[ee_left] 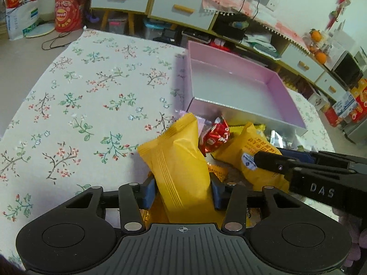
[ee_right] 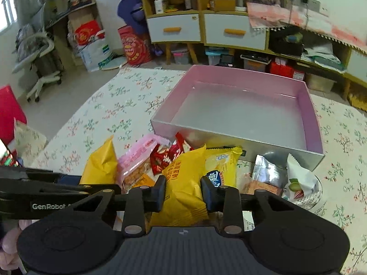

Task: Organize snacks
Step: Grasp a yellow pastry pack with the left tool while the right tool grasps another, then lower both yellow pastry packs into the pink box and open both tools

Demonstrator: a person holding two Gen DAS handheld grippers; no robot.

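My left gripper [ee_left: 182, 193] is shut on a plain yellow snack packet [ee_left: 179, 160], held upright over the snack pile. My right gripper [ee_right: 183, 191] is shut on a yellow packet with printed text [ee_right: 183, 183]; it also shows in the left wrist view [ee_left: 252, 160], with the right gripper's fingers [ee_left: 275, 163] on it. The empty pink box [ee_right: 243, 112] stands just beyond the pile and shows in the left wrist view [ee_left: 236, 91]. A red packet [ee_left: 215, 135], a pink packet [ee_right: 137, 160], another yellow packet [ee_right: 222, 162], a silver packet [ee_right: 268, 171] and a white packet [ee_right: 300, 183] lie in the pile.
The table has a floral cloth [ee_left: 91, 103]. Beyond its far edge stand yellow-and-white drawer cabinets [ee_right: 206, 27], storage bins and red bags [ee_left: 67, 11] on the floor. A red box [ee_right: 9, 114] stands at the table's left.
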